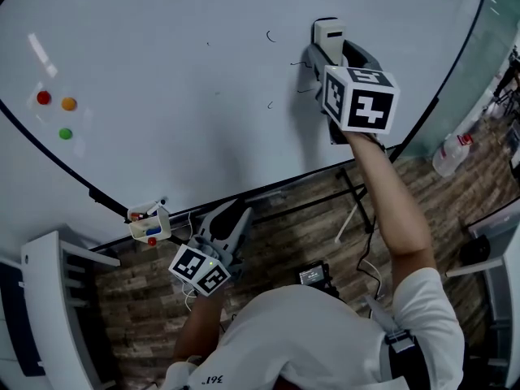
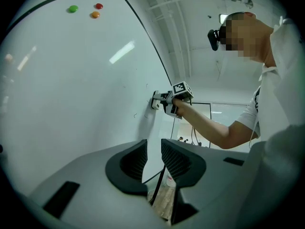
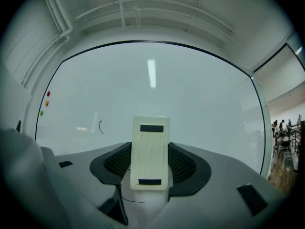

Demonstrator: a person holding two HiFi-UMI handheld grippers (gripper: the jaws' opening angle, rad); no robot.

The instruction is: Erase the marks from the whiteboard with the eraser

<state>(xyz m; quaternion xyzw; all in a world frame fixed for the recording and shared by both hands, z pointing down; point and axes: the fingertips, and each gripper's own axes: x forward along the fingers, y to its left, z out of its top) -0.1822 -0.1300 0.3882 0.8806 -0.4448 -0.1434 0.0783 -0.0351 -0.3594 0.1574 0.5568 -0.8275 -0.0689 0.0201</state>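
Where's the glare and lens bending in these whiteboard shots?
Head view: the whiteboard looks bowed at its edges, and a light streak glints near the magnets. Left gripper view: heavy fisheye, dark corners, a streak of glare on the whiteboard. Right gripper view: a vertical light reflection above the eraser in the right gripper.
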